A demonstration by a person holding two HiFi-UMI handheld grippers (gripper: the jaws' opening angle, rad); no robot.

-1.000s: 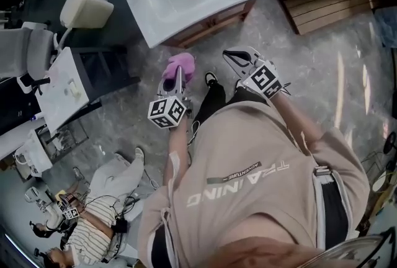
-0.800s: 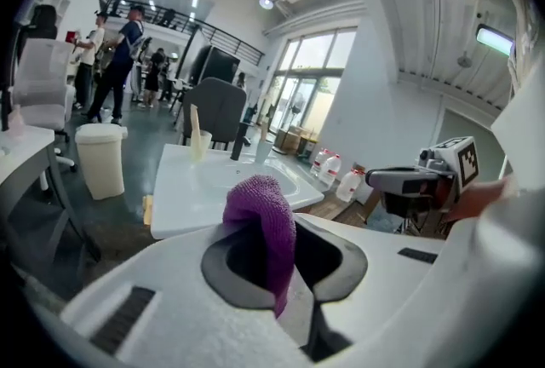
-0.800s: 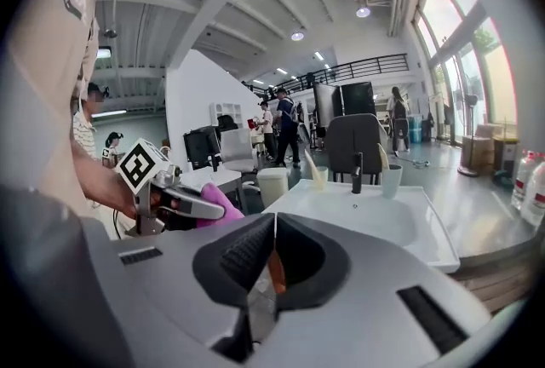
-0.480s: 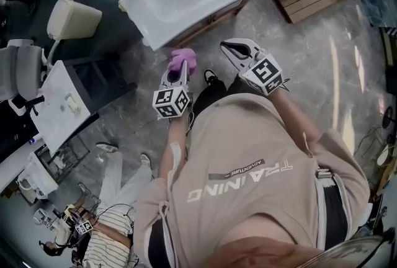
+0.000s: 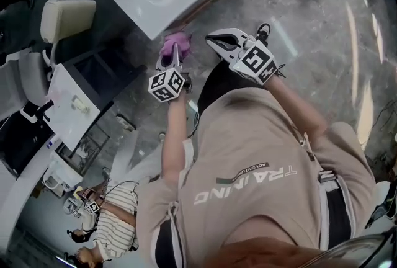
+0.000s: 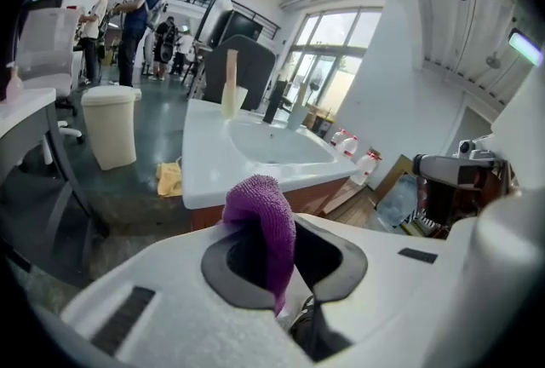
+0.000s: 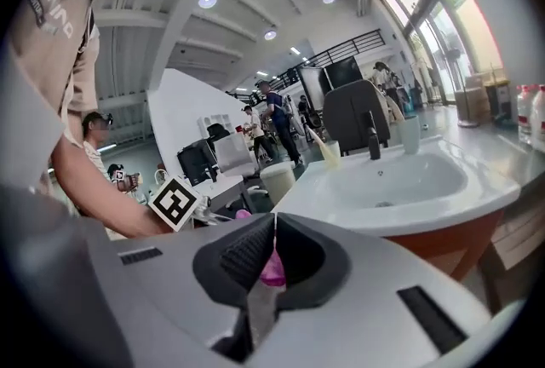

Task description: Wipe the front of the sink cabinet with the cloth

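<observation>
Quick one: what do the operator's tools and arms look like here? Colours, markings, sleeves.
The left tool and right tool match: white moulded shells with dark grey ridged pads. Each carries a cube faced with black-and-white square markers. The person wears a beige short-sleeved T-shirt with white lettering, and the forearms are uncovered.

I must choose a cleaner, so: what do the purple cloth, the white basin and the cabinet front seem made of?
Fuzzy purple cloth: terry or microfibre, by its looped nap. Glossy white sink basin: probably glazed ceramic; it shows soft highlights. Reddish-brown cabinet front: wood or wood-look veneer, semi-matt; which, unclear.
</observation>
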